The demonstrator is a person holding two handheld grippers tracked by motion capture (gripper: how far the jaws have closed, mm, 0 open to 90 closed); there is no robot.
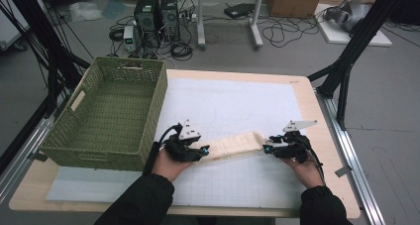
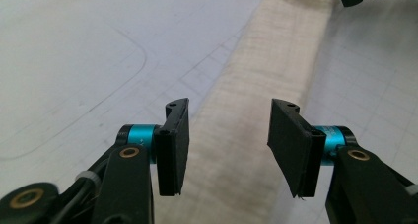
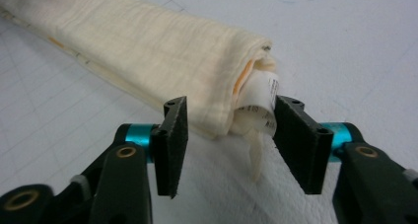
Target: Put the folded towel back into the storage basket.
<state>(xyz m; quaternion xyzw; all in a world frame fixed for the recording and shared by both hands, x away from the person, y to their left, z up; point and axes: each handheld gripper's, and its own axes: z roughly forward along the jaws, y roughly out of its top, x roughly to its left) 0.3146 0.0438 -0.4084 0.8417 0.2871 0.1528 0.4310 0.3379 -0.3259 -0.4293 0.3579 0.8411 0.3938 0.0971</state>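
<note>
In the high view, a long, cream-coloured folded cloth [image 1: 236, 144] lies on the white gridded mat [image 1: 233, 103] that covers the light wooden table [image 1: 317, 121], slanting from lower left to upper right. The left tool [image 1: 202, 151] sits at the cloth's left end and the right tool [image 1: 268, 148] at its right end, each held in a dark-sleeved hand. A green woven rectangular basket [image 1: 110, 111] stands on the table's left part, just beside the left hand.

In the left gripper view, the left tool [image 2: 229, 135] has its jaws apart, with the folded cloth [image 2: 256, 91] running away between and beneath them; the pads do not press on it.

In the right gripper view, the right tool [image 3: 229, 137] is open too. The cloth's end [image 3: 217, 93], with a white label [image 3: 263, 93] sticking out of it, sits between the jaws; the label's edge lies just at the right pad, and the left pad stands clear.
</note>
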